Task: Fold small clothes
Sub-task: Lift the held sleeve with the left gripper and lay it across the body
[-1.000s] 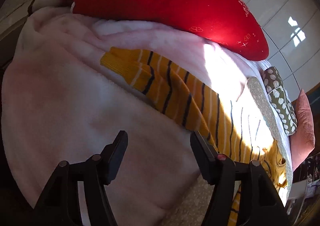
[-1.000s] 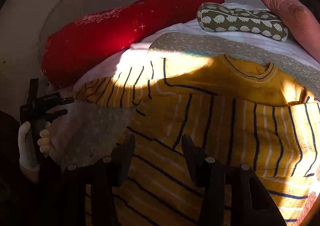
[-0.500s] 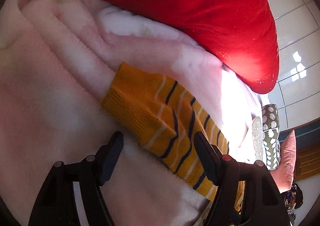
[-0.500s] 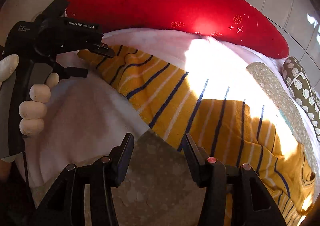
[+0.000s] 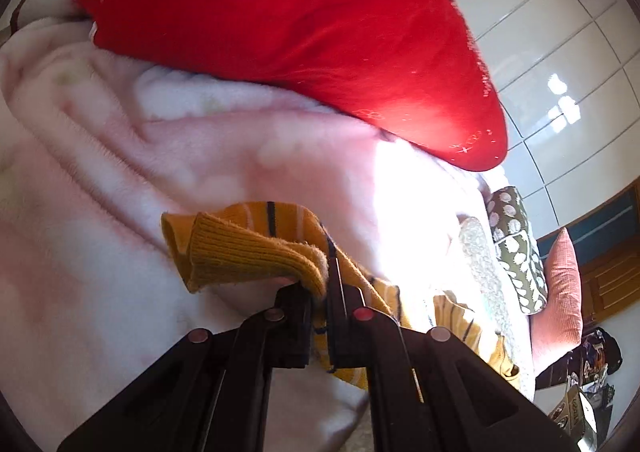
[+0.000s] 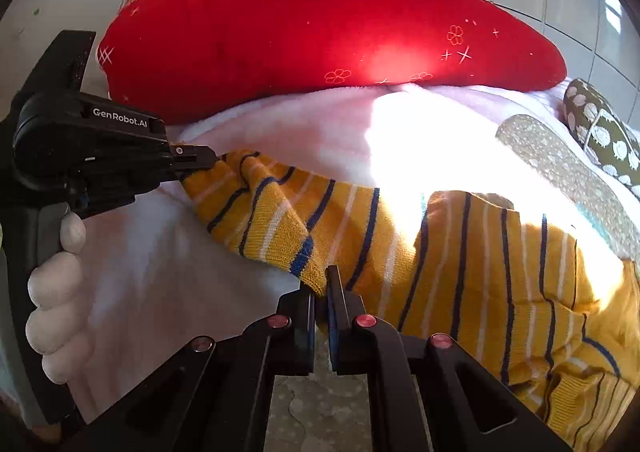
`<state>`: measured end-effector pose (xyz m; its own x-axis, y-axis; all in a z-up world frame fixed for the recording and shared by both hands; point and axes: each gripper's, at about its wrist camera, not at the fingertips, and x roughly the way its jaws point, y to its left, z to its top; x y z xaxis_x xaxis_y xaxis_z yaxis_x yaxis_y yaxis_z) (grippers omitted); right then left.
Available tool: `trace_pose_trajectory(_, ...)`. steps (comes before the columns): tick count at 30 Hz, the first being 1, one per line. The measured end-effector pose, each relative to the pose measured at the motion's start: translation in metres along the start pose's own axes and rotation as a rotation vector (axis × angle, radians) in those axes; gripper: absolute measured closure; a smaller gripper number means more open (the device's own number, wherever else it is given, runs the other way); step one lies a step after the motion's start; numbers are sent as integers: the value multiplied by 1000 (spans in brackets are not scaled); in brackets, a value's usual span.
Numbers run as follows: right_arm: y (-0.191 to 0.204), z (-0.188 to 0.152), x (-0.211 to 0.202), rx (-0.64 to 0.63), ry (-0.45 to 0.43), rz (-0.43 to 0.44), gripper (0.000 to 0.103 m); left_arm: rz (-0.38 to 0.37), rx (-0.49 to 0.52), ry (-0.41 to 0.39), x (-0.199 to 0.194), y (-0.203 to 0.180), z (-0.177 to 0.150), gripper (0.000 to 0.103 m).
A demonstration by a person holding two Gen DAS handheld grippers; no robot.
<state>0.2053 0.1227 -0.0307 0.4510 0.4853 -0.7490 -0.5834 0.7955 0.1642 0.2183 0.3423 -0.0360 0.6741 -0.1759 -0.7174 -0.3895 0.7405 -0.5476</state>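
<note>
- On the pink blanket [image 6: 168,276], below the red pillow [image 6: 320,24]: yellow striped sweater [image 6: 480,264], sleeve reaching toward 9 o'clock.
- Left tongs [image 5: 319,292] clenched on the ribbed cuff [image 5: 248,256].
- Right tongs [image 6: 320,292] clamped on the sleeve's lower edge, mid-length.
- Spotted cushion [image 6: 600,124] at 2 o'clock.

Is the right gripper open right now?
No, the right gripper is shut on the lower edge of the yellow striped sweater's sleeve.
</note>
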Motion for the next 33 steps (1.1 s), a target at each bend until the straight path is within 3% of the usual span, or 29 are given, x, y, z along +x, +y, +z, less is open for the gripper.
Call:
trace_pose_trajectory(4,-36,-17,-42,165,-59,64,97,-67,133,-10,-14,-66,-13,98)
trace_pose_trajectory(8,-85,-57,-85,370,-129,142,97,-130,312,26,-20,-149,-52,98)
trace_pose_trajectory(13,-140,-130,-135,548,-213,115,95,-227,549,133,-13,-253,-139,98)
trace_pose_trajectory(16,-175,-180,-150,650,-164,85,89,-270,682,256,5,-299,-198,96)
trace_pose_trajectory(18,-199,-210,-161,726,-148,48,87,-260,752,306,12,-315,-230,93)
trace_pose_trajectory(20,-221,-238,-183,809,-170,46,84,-263,781,324,10,-320,-247,89)
trace_pose_trajectory(21,-230,-248,-193,843,-188,50,77,-268,776,325,5,-317,-251,86)
trace_pose_trajectory(23,-240,-258,-212,868,-226,35,65,-267,756,310,-3,-307,-249,63)
trace_pose_trajectory(25,-245,-257,-231,838,-258,-6,55,-230,733,267,-12,-291,-242,55)
trace_pose_trajectory(29,-259,-239,-246,775,-276,-95,48,-99,690,220,-16,-248,-223,55)
trace_pose_trajectory(33,-306,-223,-240,822,-256,-169,48,-56,605,229,-22,-199,-212,55)
